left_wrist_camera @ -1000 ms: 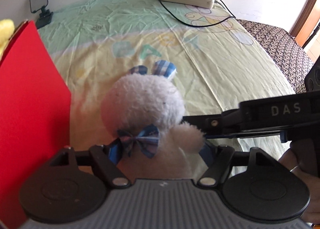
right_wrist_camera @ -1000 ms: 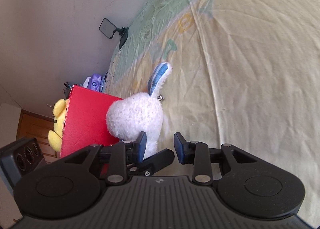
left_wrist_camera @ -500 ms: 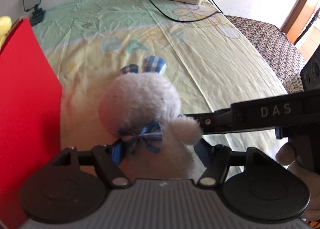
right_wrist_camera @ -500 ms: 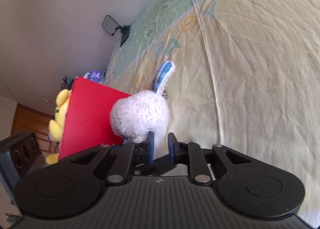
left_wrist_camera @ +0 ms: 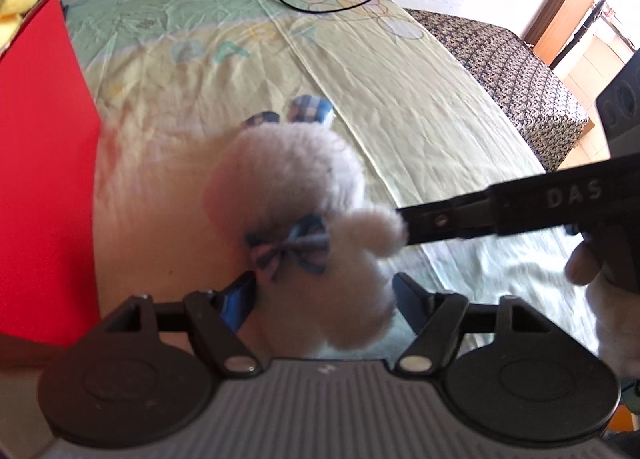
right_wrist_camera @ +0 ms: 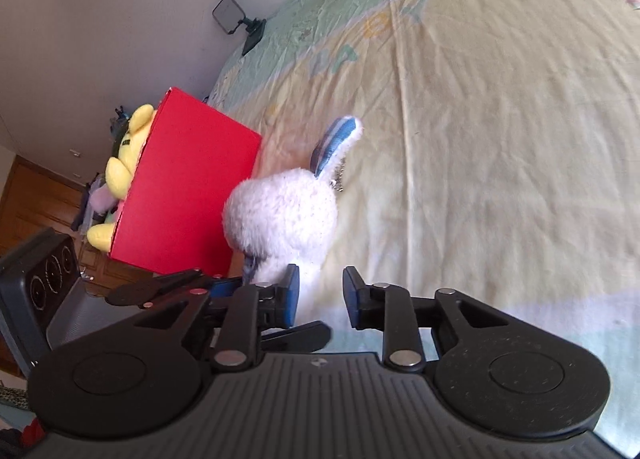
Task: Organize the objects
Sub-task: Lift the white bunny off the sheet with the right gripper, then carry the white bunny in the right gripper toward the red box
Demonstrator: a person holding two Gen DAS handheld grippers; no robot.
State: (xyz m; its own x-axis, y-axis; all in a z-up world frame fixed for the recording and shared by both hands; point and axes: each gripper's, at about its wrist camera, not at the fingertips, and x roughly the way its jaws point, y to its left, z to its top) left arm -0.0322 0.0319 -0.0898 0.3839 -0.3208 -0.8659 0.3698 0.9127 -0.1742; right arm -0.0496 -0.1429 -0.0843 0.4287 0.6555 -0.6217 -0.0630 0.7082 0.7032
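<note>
rabbit (left_wrist_camera: 296,227) sits clamped in left tongs (left_wrist_camera: 324,299); right tongs (right_wrist_camera: 320,295) stand apart beside red box (right_wrist_camera: 188,195).

The right gripper (right_wrist_camera: 320,293) has its 2 blue-padded fingers (right_wrist_camera: 290,295) apart, either side of the lower body of a white plush bunny (right_wrist_camera: 282,219), not pressing it. The bunny's blue striped ear (right_wrist_camera: 336,139) points up over the yellow-green bedsheet (right_wrist_camera: 480,139). Just left of it stands a red box (right_wrist_camera: 188,187) with a yellow plush toy (right_wrist_camera: 124,163) behind. The left gripper (right_wrist_camera: 192,291) reaches in at lower left, its fingers at the bunny's underside; its grip cannot be judged. A small stand mirror (right_wrist_camera: 228,15) sits near the wall.
</note>
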